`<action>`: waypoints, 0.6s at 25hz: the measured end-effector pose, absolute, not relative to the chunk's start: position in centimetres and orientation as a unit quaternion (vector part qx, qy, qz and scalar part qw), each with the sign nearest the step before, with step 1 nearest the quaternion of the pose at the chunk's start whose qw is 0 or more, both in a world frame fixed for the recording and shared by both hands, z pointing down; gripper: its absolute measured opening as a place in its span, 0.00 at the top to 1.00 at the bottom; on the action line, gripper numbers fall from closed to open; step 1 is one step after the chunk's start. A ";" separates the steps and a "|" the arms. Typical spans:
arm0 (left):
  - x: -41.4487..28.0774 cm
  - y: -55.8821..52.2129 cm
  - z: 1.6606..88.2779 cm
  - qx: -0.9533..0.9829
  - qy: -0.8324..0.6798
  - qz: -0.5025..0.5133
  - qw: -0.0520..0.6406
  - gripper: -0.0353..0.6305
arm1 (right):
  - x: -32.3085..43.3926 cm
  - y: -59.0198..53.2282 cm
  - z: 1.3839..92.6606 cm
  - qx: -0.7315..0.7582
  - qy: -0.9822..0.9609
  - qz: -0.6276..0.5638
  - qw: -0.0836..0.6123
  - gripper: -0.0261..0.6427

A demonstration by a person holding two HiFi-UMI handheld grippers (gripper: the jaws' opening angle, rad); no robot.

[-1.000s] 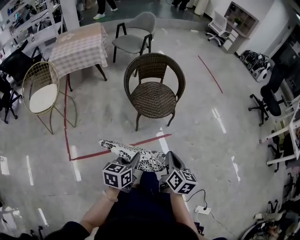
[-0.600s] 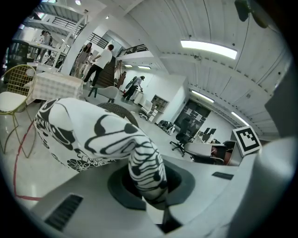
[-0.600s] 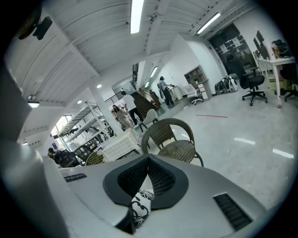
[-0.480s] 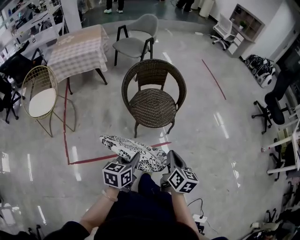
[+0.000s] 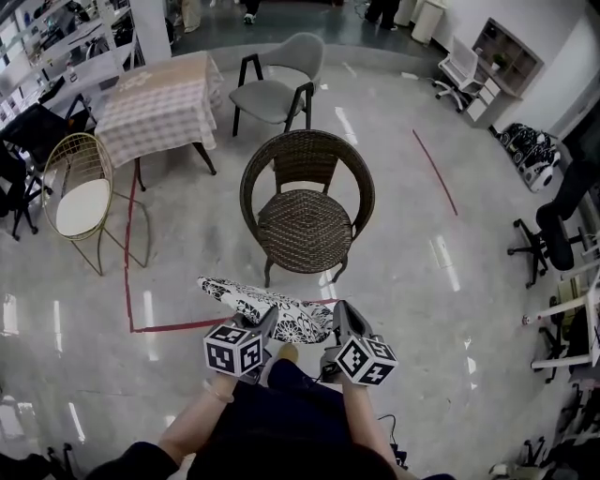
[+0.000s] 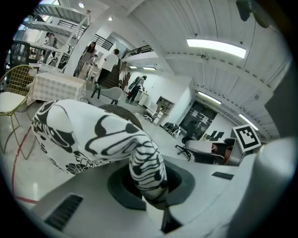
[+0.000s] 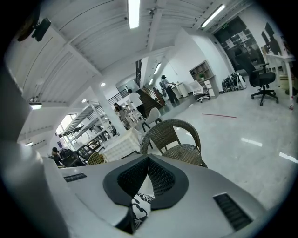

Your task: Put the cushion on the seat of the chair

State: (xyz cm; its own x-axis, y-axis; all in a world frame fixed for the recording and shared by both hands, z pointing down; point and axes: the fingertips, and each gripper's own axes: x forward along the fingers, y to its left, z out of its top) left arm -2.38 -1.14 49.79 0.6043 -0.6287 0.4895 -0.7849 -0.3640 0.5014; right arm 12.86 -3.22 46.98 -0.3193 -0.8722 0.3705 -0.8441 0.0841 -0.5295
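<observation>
Fabric cushion (image 5: 272,307), in left gripper (image 5: 265,328), right gripper (image 5: 339,323)

Light: bright, even white from the ceiling strips (image 7: 134,11) above you.
Glare: pale streaks on the polished floor (image 5: 441,262) ahead of you.
Shadows: faint, soft under the wicker chair (image 5: 306,220).
Edges: your gripper views bulge and blacken at the corners.
Focus: head view crisp.

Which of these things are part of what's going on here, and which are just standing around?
Part of the job: patterned cushion, clamped in the left gripper and right gripper; wicker chair straight ahead, probably where it goes.

Just standing about: gold wire chair, table with checked cloth, grey chair, black office chair, red floor tape.
</observation>
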 end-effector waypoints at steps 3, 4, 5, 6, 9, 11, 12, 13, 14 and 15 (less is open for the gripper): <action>-1.3 -2.6 49.9 0.819 -0.433 0.105 0.362 0.91 | 13.7 -4.5 47.4 -0.579 0.737 -0.347 0.019 0.96; -1.0 -3.1 49.9 0.819 -0.434 0.104 0.361 0.91 | 14.0 -4.9 47.6 -0.577 0.738 -0.348 0.018 0.96; -0.8 -3.5 50.0 0.818 -0.435 0.103 0.361 0.91 | 14.2 -5.3 47.7 -0.575 0.739 -0.349 0.017 0.96; -0.5 -3.9 50.0 0.817 -0.437 0.101 0.362 0.91 | 14.3 -5.7 47.9 -0.574 0.740 -0.351 0.016 0.96; 0.2 -4.6 50.0 0.815 -0.442 0.094 0.362 0.91 | 14.6 -6.3 48.5 -0.570 0.741 -0.356 0.017 0.96; 0.5 -4.7 50.0 0.816 -0.443 0.094 0.360 0.91 | 14.7 -6.5 48.7 -0.569 0.740 -0.359 0.017 0.96; 0.6 -4.8 50.0 0.816 -0.443 0.096 0.358 0.91 | 14.8 -6.6 48.8 -0.568 0.740 -0.360 0.017 0.96; 0.6 -4.8 50.0 0.816 -0.443 0.099 0.357 0.91 | 14.8 -6.7 48.8 -0.568 0.739 -0.361 0.017 0.96; 0.6 -5.0 50.0 0.817 -0.443 0.102 0.355 0.91 | 14.9 -6.8 48.9 -0.568 0.739 -0.362 0.018 0.96; 0.6 -5.1 50.0 0.817 -0.443 0.104 0.353 0.91 | 14.9 -6.9 48.9 -0.568 0.738 -0.364 0.018 0.96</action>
